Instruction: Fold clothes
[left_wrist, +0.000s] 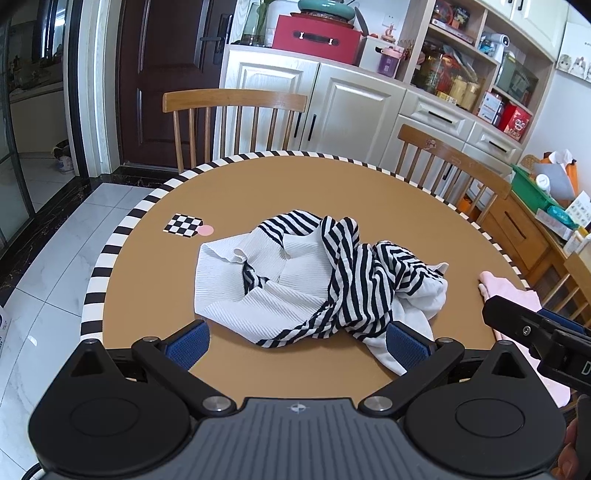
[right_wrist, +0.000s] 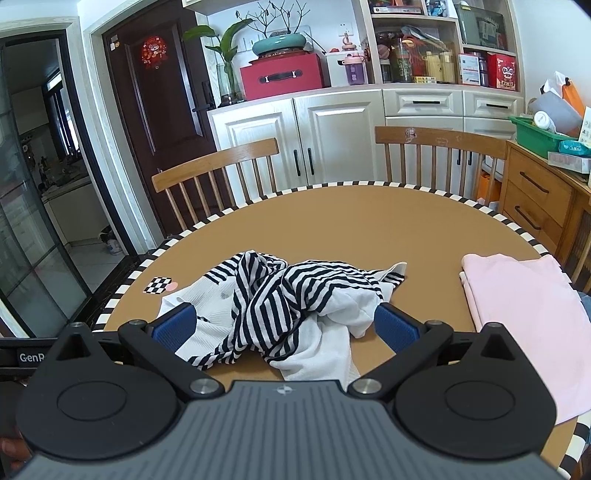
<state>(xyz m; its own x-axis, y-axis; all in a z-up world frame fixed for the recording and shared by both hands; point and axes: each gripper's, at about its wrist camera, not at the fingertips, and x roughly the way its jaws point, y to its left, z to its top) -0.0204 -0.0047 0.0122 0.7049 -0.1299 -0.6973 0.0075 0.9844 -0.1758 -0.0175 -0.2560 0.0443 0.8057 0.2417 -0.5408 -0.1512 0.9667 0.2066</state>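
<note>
My left tongs (left_wrist: 297, 345) are spread wide, the 2 blue pads (left_wrist: 186, 347) far apart and gripping nothing. They hang just short of the near edge of the striped top (left_wrist: 295, 280); whether the right-hand pad brushes the white hem beside it, I cannot tell. My right tongs (right_wrist: 286, 326) are spread just as wide, also empty, with the crumpled top (right_wrist: 280, 306) lying between and beyond their pads (right_wrist: 173, 326). Again I cannot tell if the cloth touches them.

The top sits bunched in the middle of the table (left_wrist: 332, 184), white ribbed part to the left, black-and-white stripes heaped to the right. A folded pink cloth (right_wrist: 524, 317) lies flat on the table's right side, apart from the top. In the left wrist view, my right tongs (left_wrist: 524, 328) show at the right edge, over that pink cloth (left_wrist: 498, 288). A checker tag (left_wrist: 183, 225) with a pink dot lies left of the top, apart from it.
</note>
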